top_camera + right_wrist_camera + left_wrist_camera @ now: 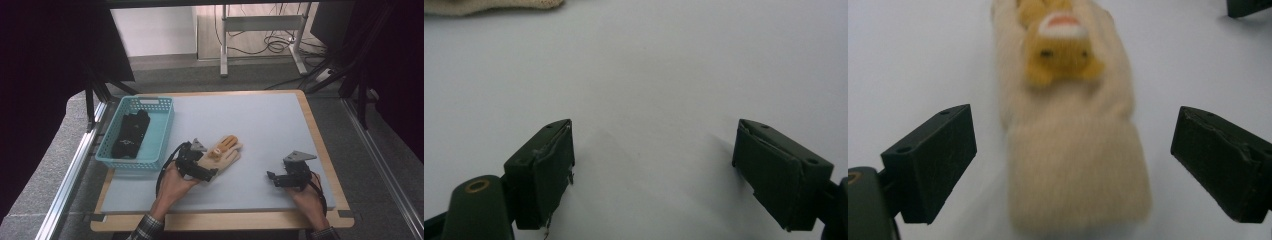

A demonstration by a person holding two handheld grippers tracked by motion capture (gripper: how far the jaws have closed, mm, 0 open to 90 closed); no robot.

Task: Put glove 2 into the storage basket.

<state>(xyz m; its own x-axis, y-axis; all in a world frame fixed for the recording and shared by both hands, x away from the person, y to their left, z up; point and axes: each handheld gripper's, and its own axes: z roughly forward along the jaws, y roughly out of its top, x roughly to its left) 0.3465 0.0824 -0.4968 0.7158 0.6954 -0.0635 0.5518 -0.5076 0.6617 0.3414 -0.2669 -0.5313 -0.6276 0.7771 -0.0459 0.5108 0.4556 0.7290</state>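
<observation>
A cream knitted glove (pixel 226 154) with a yellow-orange animal figure on its back lies flat on the pale mat, fingers pointing away and to the right. My left gripper (pixel 212 173) is at the glove's cuff end, open. In the left gripper view the cuff (pixel 1078 175) lies between the two spread jaws without touching them, and the figure (pixel 1060 47) sits farther up. My right gripper (pixel 271 178) is open over bare mat at the right, apart from the glove. In the right gripper view an edge of the glove (pixel 494 5) shows at the top left.
A light blue plastic basket (pixel 159 135) stands at the left edge of the mat with dark cloth items (pixel 131 134) inside. The wooden table edge (pixel 225 220) runs along the front. A metal rail (pixel 70 180) borders the left side.
</observation>
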